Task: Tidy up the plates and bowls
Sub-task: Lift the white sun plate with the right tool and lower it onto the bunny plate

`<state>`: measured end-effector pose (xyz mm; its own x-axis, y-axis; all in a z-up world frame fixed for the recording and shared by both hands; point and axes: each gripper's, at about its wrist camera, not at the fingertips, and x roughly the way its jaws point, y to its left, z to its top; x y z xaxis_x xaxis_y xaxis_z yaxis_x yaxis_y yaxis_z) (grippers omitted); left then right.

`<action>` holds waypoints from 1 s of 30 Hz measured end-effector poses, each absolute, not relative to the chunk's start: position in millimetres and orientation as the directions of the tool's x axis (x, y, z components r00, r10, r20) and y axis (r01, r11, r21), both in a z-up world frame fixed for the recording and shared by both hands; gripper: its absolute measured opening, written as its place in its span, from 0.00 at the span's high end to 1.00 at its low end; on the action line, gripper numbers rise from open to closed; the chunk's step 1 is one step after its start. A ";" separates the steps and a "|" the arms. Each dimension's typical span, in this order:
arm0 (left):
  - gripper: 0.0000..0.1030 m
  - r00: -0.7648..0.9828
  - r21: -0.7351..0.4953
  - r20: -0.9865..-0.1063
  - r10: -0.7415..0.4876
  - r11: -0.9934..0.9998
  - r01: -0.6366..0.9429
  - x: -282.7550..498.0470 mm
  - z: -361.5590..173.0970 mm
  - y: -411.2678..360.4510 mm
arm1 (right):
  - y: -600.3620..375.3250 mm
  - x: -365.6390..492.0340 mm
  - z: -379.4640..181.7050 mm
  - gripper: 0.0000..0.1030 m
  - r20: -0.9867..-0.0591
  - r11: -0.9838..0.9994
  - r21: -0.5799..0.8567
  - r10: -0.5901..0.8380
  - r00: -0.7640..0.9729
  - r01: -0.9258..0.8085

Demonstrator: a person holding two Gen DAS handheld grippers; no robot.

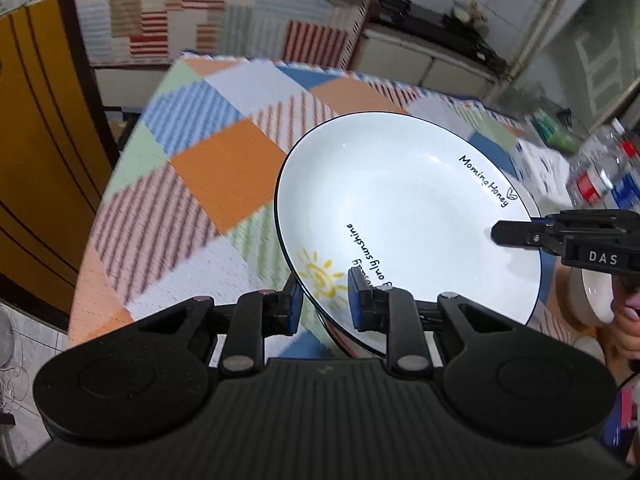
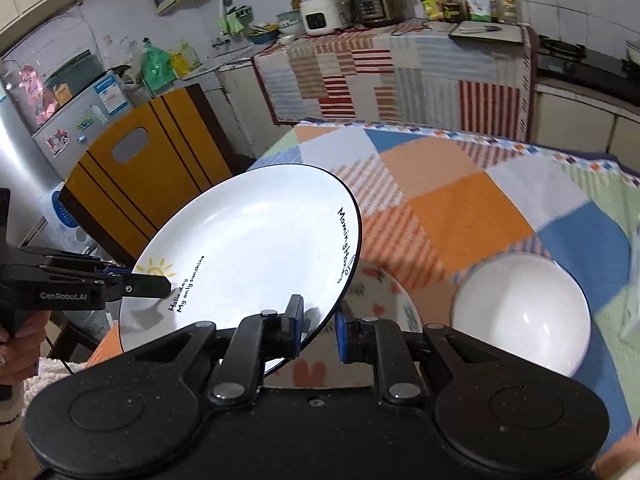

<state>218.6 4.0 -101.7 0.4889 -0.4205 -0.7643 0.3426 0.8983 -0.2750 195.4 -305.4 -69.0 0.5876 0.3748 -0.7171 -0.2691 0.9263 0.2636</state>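
Observation:
A white plate (image 1: 400, 208) with a dark rim, a yellow sun drawing and the words "Morning Honey" hangs tilted above the checked tablecloth (image 1: 224, 160). My left gripper (image 1: 325, 294) is shut on its near rim by the sun. In the same view my right gripper (image 1: 505, 234) clamps the opposite rim from the right. In the right wrist view the plate (image 2: 248, 248) has my right gripper (image 2: 319, 322) shut on its lower edge, and the left gripper (image 2: 161, 285) grips it from the left. A white bowl (image 2: 520, 312) and a floral plate (image 2: 386, 300) lie on the table below.
Clear bottles (image 1: 600, 176) stand at the table's far right. A yellow folded table (image 2: 140, 184) leans at the left by a fridge (image 2: 60, 128). A cloth-covered counter (image 2: 392, 76) with cookers stands behind. A hand (image 1: 628, 320) grips the right tool's handle.

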 end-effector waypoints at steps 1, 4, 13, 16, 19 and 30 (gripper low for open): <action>0.79 0.485 -0.267 -0.769 -0.415 0.899 0.346 217.3 -103.9 1.2 | -308.8 191.5 -72.3 0.80 -0.718 0.928 0.268 0.371 0.589 -0.258; 0.79 0.481 -0.243 -0.781 -0.398 0.904 0.352 214.4 -110.4 -6.7 | -313.1 182.1 -82.2 0.79 -0.722 0.931 0.277 0.365 0.587 -0.238; 0.79 0.447 -0.226 -0.804 -0.393 0.896 0.382 211.4 -132.9 -17.3 | -319.1 170.4 -110.3 0.79 -0.751 0.932 0.311 0.362 0.552 -0.188; 0.79 0.435 -0.221 -0.810 -0.393 0.892 0.395 214.3 -138.3 -17.0 | -318.7 172.0 -117.9 0.79 -0.759 0.933 0.319 0.358 0.544 -0.168; 0.79 0.423 -0.215 -0.819 -0.387 0.891 0.399 217.1 -141.3 -18.7 | -317.8 176.1 -123.0 0.79 -0.769 0.934 0.317 0.354 0.532 -0.164; 0.76 0.417 -0.198 -0.830 -0.371 0.894 0.401 217.7 -148.7 -29.8 | -303.6 174.7 -118.0 0.75 -0.832 0.973 0.193 0.232 0.503 -0.130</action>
<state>217.7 -29.8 -148.7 0.4168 -0.3706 -0.8300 0.4013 0.8943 -0.1978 174.7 -303.6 -118.0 0.5034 0.2323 -0.8322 -0.1297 0.9726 0.1930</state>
